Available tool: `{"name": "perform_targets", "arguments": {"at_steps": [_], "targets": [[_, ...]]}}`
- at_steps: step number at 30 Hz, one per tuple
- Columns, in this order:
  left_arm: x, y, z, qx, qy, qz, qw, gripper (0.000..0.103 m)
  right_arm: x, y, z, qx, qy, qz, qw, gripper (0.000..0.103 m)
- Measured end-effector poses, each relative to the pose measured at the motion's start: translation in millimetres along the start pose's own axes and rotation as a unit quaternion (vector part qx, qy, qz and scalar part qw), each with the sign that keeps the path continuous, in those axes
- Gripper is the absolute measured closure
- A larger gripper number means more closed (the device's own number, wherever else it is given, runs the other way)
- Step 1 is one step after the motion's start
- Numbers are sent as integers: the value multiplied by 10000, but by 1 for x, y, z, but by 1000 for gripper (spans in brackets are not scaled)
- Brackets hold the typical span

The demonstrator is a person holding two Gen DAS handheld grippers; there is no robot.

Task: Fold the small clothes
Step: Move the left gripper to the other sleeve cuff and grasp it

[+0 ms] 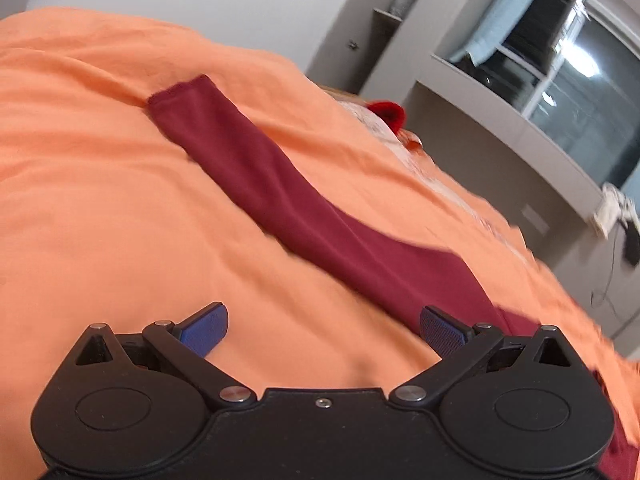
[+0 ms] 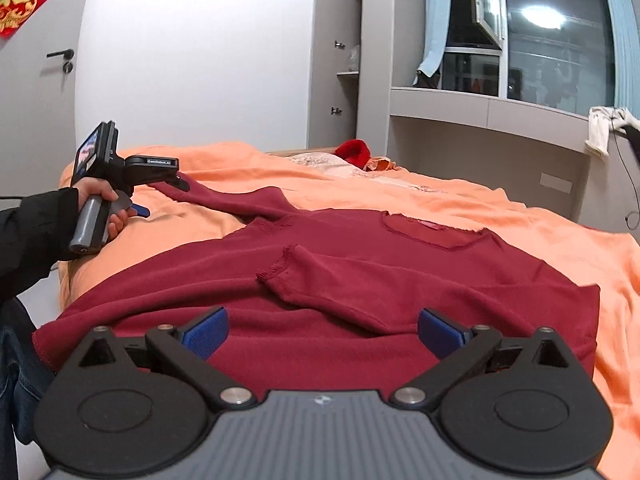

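A dark red long-sleeved top (image 2: 360, 280) lies spread on the orange bedcover (image 2: 520, 216). One sleeve (image 2: 320, 280) is folded across its body. The other sleeve (image 1: 256, 176) stretches out flat to the left. My left gripper (image 1: 323, 334) is open and empty, just above the bedcover beside that sleeve's shoulder end. It also shows in the right wrist view (image 2: 160, 184), held by a hand near the sleeve's cuff. My right gripper (image 2: 323, 334) is open and empty, hovering over the top's lower part.
A red item (image 2: 354, 152) and a pale cloth (image 2: 320, 162) lie at the bed's far end. A grey cabinet (image 2: 336, 60) and a window ledge (image 2: 488, 108) stand behind. The bed's left edge (image 2: 64, 276) is beside the person's arm.
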State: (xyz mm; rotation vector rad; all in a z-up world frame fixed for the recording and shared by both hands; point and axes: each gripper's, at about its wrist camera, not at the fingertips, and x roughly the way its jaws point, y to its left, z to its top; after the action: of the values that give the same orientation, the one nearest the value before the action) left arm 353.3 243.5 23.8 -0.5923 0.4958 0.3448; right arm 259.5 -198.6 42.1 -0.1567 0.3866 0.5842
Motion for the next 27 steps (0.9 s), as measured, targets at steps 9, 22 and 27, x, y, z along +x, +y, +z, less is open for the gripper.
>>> {"name": "perform_targets", "arguments": {"at_steps": [9,22,27], "targets": [[43,51,47,-809,-575,123,9950,1,1,-29,-12,343,-221,-139,9991,0],[61,85,68,-1545,-1805,720,9687,27,13,-68,-33,1522,49,166,9882,0],[58,109,68,-2141,-1798,664,9578,86,16,-63,-34,1449,117,127,9893,0]]}}
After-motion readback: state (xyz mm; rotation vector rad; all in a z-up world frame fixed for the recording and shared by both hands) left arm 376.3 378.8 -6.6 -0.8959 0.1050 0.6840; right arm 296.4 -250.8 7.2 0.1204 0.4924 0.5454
